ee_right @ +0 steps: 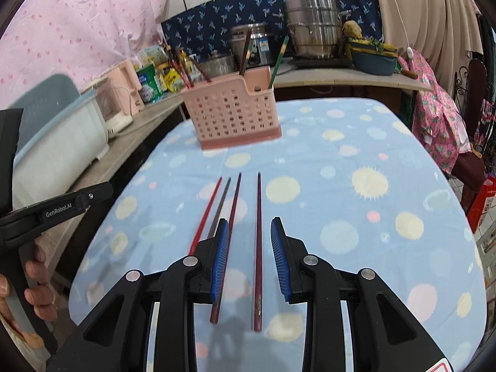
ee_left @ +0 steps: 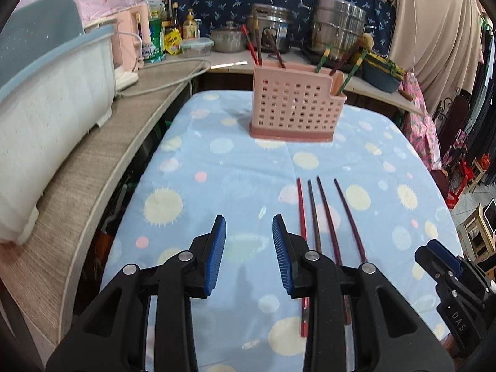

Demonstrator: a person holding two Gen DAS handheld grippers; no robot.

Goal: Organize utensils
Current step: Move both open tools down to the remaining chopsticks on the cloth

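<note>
Several chopsticks (ee_left: 325, 217) (ee_right: 235, 214) lie side by side on the blue spotted cloth (ee_left: 217, 161) (ee_right: 341, 186): one red, the others dark maroon. A pink perforated utensil holder (ee_left: 294, 105) (ee_right: 232, 114) stands at the far end with chopsticks upright in it. My left gripper (ee_left: 249, 254) hovers open over bare cloth, just left of the red chopstick. My right gripper (ee_right: 249, 257) is open above the row, and the rightmost maroon chopstick (ee_right: 258, 248) runs through the gap between its blue pads without being pressed. Each gripper shows at the edge of the other's view.
A white-and-blue plastic tub (ee_left: 46, 108) sits on the wooden shelf (ee_left: 93, 170) along the left. Steel pots (ee_left: 338, 31), bottles and a food box crowd the back counter. A hand (ee_right: 37, 282) holds the left gripper's handle. Clothes hang at the right.
</note>
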